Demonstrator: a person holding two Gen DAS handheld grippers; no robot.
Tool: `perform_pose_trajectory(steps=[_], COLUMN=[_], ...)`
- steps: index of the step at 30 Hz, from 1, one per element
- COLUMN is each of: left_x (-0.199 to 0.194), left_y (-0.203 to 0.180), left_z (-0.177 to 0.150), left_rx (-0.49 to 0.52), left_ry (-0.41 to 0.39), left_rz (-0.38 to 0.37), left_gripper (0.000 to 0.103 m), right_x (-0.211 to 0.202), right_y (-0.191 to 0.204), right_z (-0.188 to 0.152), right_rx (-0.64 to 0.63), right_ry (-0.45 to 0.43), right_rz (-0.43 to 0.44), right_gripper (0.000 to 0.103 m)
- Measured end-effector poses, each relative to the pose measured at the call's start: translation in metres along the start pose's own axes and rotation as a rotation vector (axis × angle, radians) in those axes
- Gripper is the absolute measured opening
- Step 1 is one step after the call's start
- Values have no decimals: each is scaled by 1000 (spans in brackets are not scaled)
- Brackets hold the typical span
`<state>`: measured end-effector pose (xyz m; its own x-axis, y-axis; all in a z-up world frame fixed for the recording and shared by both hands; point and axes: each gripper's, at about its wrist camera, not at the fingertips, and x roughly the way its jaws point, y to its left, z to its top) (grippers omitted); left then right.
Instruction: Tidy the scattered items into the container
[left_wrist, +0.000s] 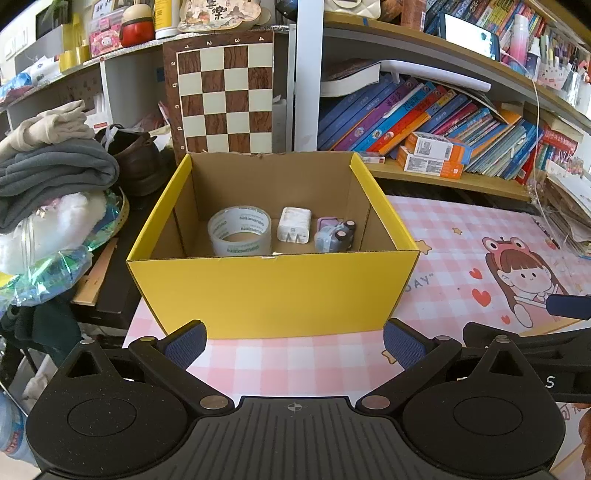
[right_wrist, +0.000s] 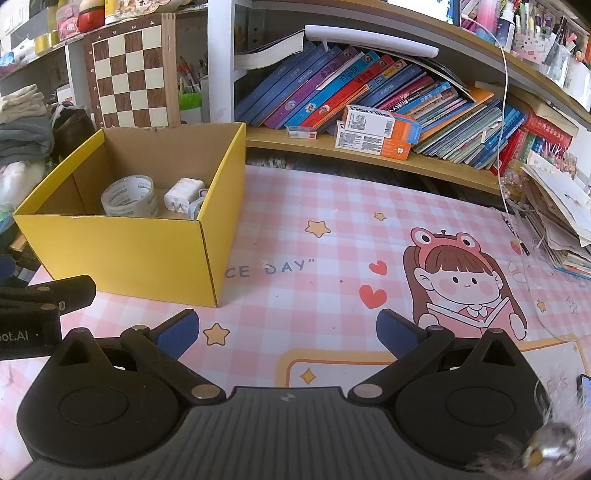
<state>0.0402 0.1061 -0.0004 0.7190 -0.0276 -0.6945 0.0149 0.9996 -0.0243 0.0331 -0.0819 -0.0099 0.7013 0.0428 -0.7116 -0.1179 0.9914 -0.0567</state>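
Observation:
A yellow cardboard box (left_wrist: 273, 295) stands on the pink checked mat, seen also in the right wrist view (right_wrist: 122, 254). Inside it lie a roll of clear tape (left_wrist: 240, 236), a white charger plug (left_wrist: 294, 225) and a small purple-grey item with dark caps (left_wrist: 334, 236). The tape (right_wrist: 129, 197) and charger (right_wrist: 183, 195) also show in the right wrist view. My left gripper (left_wrist: 293, 345) is open and empty just in front of the box. My right gripper (right_wrist: 288, 332) is open and empty over the mat, to the right of the box.
A chessboard (left_wrist: 223, 98) leans behind the box. Folded clothes (left_wrist: 51, 173) and a brown shoe (left_wrist: 138, 162) lie to the left. A low shelf of books (right_wrist: 388, 96) and small cartons (right_wrist: 376, 133) runs behind the mat. Papers (right_wrist: 561, 214) pile at the right.

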Motion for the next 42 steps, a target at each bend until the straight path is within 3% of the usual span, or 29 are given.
perform_pose_trajectory(steps=[42], left_x=[5], left_y=[2], left_z=[0], left_rx=[-28], left_ry=[27], left_rz=[-14], left_gripper=[103], right_x=[5], right_y=[-3], right_z=[3], right_rx=[3], right_ry=[7], right_rz=[10], right_gripper=[103])
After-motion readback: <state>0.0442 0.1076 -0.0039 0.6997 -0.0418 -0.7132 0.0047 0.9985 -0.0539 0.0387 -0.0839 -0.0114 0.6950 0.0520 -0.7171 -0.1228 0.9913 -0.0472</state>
